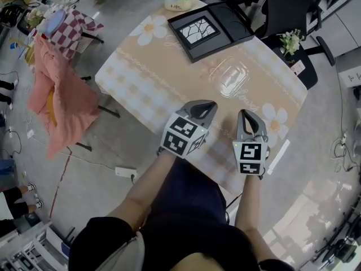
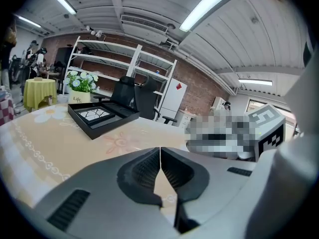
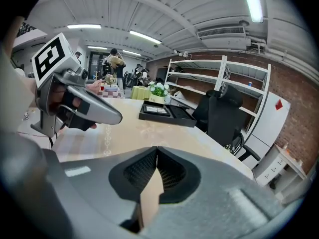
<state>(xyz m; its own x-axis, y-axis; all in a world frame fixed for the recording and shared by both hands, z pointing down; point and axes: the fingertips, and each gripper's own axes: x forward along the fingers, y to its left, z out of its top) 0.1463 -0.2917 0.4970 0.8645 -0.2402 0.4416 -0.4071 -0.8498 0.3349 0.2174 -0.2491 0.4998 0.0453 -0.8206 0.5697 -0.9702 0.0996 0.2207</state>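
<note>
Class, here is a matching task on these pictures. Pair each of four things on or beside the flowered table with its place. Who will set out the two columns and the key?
Things:
1. black tray
2. clear container
3. flower pot
4. pink cloth

Places:
A. hanging off to the left of the table
B. near the middle of the table
C. at the table's far edge, white flowers in it
D. on the table's far part, a cracked-pattern panel inside

Pairs: 1-D; 2-B; 3-C; 4-A

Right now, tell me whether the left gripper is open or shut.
Shut. In the left gripper view, the left gripper has its jaws pressed together at the tips, with nothing between them; only the table shows beyond.
</note>
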